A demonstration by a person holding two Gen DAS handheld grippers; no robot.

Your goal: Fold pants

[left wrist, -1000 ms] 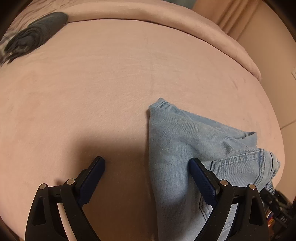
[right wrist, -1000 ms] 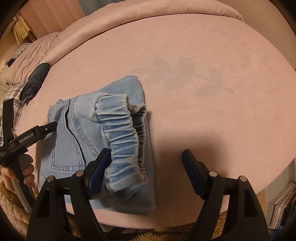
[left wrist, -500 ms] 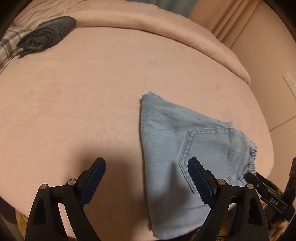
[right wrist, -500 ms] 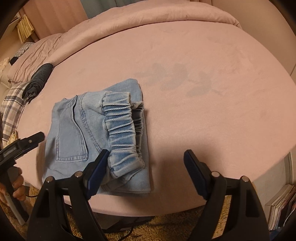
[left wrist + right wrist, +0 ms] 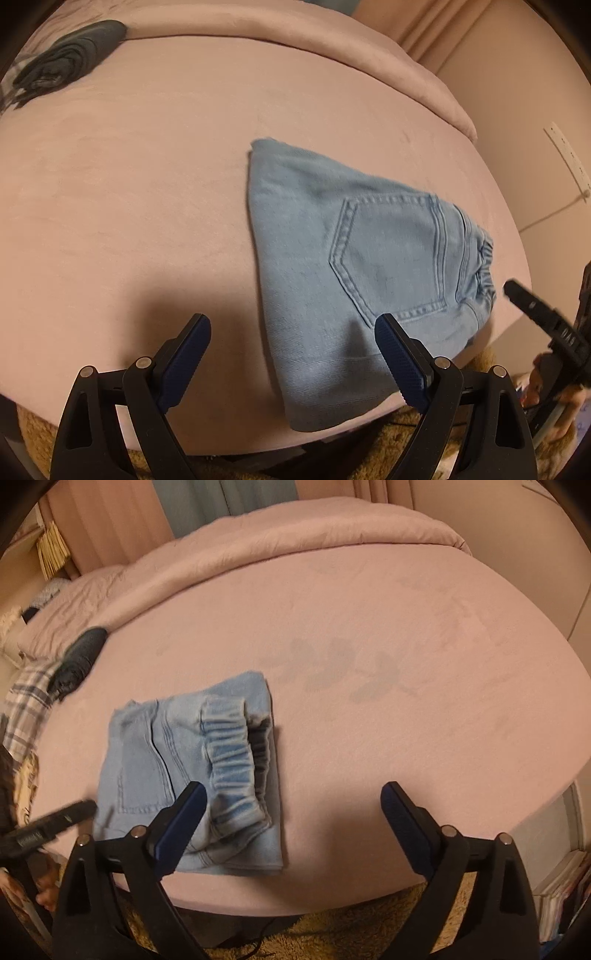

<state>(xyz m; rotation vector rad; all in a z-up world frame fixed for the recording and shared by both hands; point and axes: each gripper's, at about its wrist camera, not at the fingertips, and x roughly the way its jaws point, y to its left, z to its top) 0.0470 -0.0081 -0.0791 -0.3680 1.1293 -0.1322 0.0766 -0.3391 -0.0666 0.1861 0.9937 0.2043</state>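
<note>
While you hold both tools above the bed, neither one is pinching anything. Your left gripper (image 5: 291,347) has its jaws spread wide, with only bare blanket between them. Your right gripper (image 5: 293,814) is opening its jaws wider, and nothing sits between them either.

Just past your left gripper's right finger lie the pants (image 5: 354,273), folded into a small flat pile with the back pocket facing up. From your right gripper, the same pants (image 5: 192,768) lie under and just beyond its left finger, with the stretchy waistband on top. They rest near the front edge of the bed (image 5: 406,701). Far off, past the pants and to the left, sits a dark rolled cloth (image 5: 66,62).

These pants look soft and floppy, but thick, since many layers are stacked. They should not slip much on the fuzzy blanket. The fold looks about done. If you need to move the pile, I would grab it at the folded edge, pinching all the layers at once, so nothing falls open. The bunched waistband is lumpy and would be harder to pinch flat.
</note>
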